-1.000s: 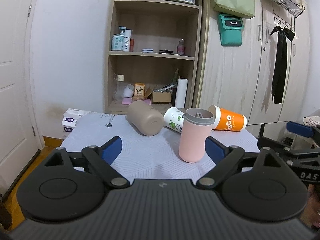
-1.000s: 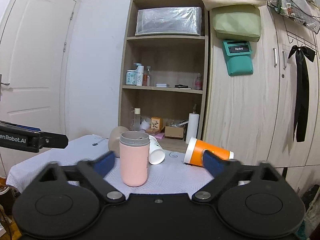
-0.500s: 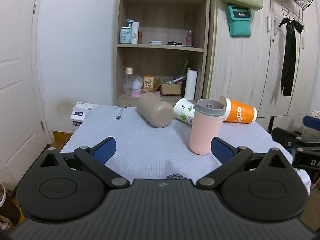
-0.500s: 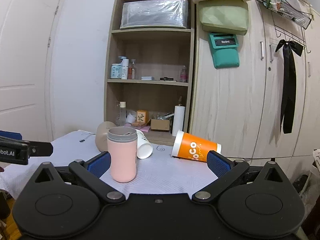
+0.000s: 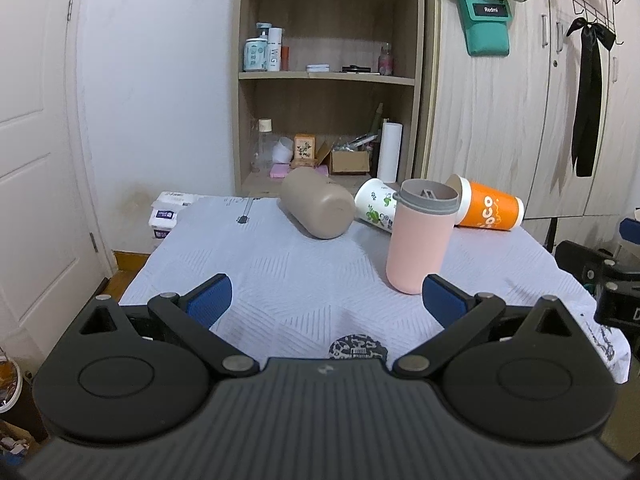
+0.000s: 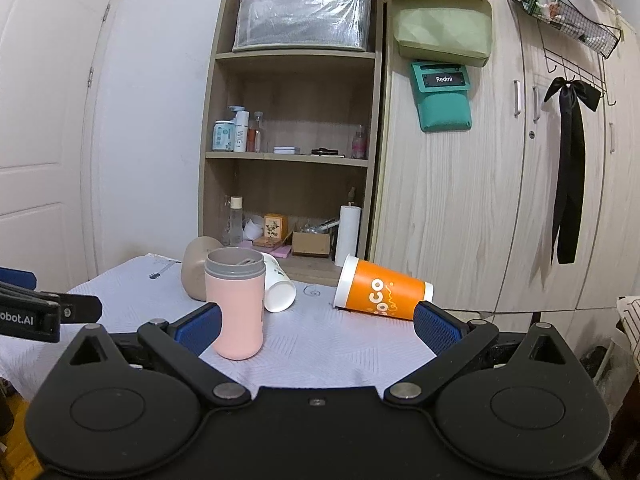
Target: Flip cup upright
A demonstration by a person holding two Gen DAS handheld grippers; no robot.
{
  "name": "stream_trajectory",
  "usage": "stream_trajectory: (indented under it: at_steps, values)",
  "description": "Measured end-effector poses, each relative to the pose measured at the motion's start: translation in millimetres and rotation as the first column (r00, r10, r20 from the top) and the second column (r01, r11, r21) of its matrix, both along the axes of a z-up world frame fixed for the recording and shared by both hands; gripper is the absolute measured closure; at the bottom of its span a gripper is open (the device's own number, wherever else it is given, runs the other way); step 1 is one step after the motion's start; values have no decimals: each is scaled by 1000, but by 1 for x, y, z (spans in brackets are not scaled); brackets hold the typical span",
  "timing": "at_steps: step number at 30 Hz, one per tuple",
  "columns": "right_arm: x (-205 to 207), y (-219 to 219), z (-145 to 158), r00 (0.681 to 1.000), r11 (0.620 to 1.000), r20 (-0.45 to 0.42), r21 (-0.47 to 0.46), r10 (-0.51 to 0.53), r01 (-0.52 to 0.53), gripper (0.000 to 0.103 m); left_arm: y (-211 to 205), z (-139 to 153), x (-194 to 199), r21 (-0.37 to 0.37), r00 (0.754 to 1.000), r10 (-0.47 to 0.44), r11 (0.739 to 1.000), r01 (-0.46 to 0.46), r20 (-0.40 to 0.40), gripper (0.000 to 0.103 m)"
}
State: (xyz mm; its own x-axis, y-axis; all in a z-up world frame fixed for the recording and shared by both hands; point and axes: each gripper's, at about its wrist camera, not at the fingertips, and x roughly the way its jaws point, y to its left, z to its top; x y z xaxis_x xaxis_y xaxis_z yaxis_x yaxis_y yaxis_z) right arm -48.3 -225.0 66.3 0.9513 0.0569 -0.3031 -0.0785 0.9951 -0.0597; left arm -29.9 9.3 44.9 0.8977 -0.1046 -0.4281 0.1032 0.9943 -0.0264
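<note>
A pink cup with a grey rim (image 5: 418, 240) (image 6: 236, 304) stands upright on the table. Three cups lie on their sides behind it: a tan one (image 5: 316, 208) (image 6: 196, 268), a white one with green leaves (image 5: 374, 204) (image 6: 278, 288), and an orange one (image 5: 488, 208) (image 6: 380, 296). My left gripper (image 5: 326, 300) is open and empty, held back from the cups over the table's near side. My right gripper (image 6: 318, 322) is open and empty; the pink cup is just beyond its left finger, the orange cup beyond its right finger.
The table carries a pale patterned cloth (image 5: 280, 272). A wooden shelf unit (image 5: 328, 80) and wardrobe doors (image 5: 500, 120) stand behind it. A white door (image 5: 36, 160) is at the left. White packets (image 5: 168, 212) lie past the table's far left corner.
Both grippers have drawn back from the cups and stayed open. The pink cup stands where it was; the other cups have not moved.
</note>
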Motion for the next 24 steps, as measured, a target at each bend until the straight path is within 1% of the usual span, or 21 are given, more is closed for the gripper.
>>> stream_trajectory:
  at_steps: [3, 7, 15, 24]
  values:
    - [2, 1, 0, 1000, 1000, -5, -3, 0, 0, 0, -2, -2, 1, 21, 1000, 17, 1000, -16, -9, 0]
    - [2, 1, 0, 1000, 1000, -4, -11, -1, 1, 0, -2, -5, 1, 46, 999, 38, 998, -38, -2, 0]
    - [2, 2, -2, 1000, 1000, -10, -12, -9, 9, 0, 0, -4, -2, 50, 998, 62, 997, -63, 12, 0]
    - [3, 1, -2, 1000, 1000, -14, -10, -15, 14, 0, 1, -1, -2, 52, 998, 64, 997, -65, 22, 0]
